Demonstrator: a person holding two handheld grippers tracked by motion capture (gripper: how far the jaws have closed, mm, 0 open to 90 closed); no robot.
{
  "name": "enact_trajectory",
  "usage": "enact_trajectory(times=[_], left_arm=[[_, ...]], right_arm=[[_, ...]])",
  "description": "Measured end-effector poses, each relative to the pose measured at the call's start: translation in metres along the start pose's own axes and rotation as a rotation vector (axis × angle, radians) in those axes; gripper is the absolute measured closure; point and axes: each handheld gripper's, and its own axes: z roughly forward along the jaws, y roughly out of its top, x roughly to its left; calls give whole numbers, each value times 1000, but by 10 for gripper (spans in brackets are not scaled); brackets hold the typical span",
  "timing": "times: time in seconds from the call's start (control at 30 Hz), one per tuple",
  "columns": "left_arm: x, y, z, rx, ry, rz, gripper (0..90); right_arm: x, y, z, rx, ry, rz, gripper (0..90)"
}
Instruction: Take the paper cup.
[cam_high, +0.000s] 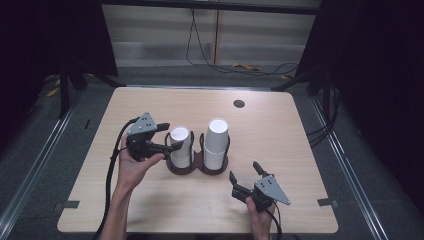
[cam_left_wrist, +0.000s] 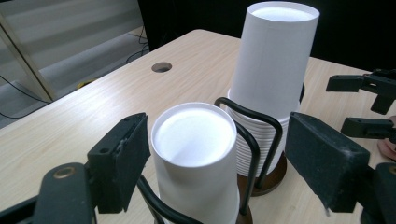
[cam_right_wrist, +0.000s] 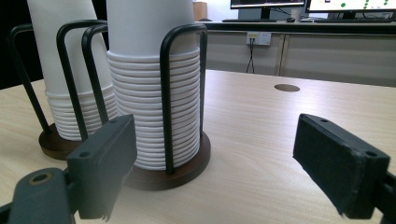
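Your left gripper (cam_high: 167, 135) sits at the shorter cup stack (cam_high: 180, 146), jaws spread wide on either side of the top cup. In the left gripper view the top cup (cam_left_wrist: 195, 154) is between the pads; the left pad (cam_left_wrist: 125, 158) looks almost touching the cup wall, while the right pad (cam_left_wrist: 327, 158) is well apart from it. Not clamped yet. My read: you're lining up to pinch the top cup just below its upturned base and lift it off.

Both stacks are upside down, nested, in a two-bay cup holder (cam_high: 197, 167) near the table (cam_high: 280, 130) centre. The wire loops (cam_left_wrist: 254, 140) keep the stacks upright, so a pull must go straight up or the cup will snag on the wire. The taller cup stack (cam_high: 216, 142) stands just beside the shorter one, in the right-hand bay.

Your right gripper (cam_high: 245, 179) hangs low, near the holder's front right, jaws wide open, holding nothing. The right gripper view looks along the table at the taller stack (cam_right_wrist: 149, 84), with the brown base (cam_right_wrist: 187, 168) just beyond the left jaw. Likely parked there to brace the holder if it lifts with the cup.

Risk: nested paper cups stick, so two may come up together. Squeeze lightly; the wall crushes easily.
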Motion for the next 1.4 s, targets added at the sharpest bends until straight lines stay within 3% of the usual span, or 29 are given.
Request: enact_trajectory(times=[0.57,0.8,0.97,1.17,1.27,1.3,1.4], left_arm=[[12,16,20,177,-40,17,219],[17,20,22,218,-33,32,251],[20,23,29,290,-56,45,255],[21,27,33,328,-70,55,258],[22,25,36,342,-76,42,293],[24,25,36,361,-81,60,290],[24,25,39,363,-88,53,288]], right_arm=[[0,0,0,1,6,1,134],[0,0,0,2,6,1,134],[0,0,0,7,6,-1,134],[0,0,1,4,8,0,135],[0,0,1,2,7,1,135],[0,0,1,2,7,1,135],[0,0,1,2,8,-1,135]])
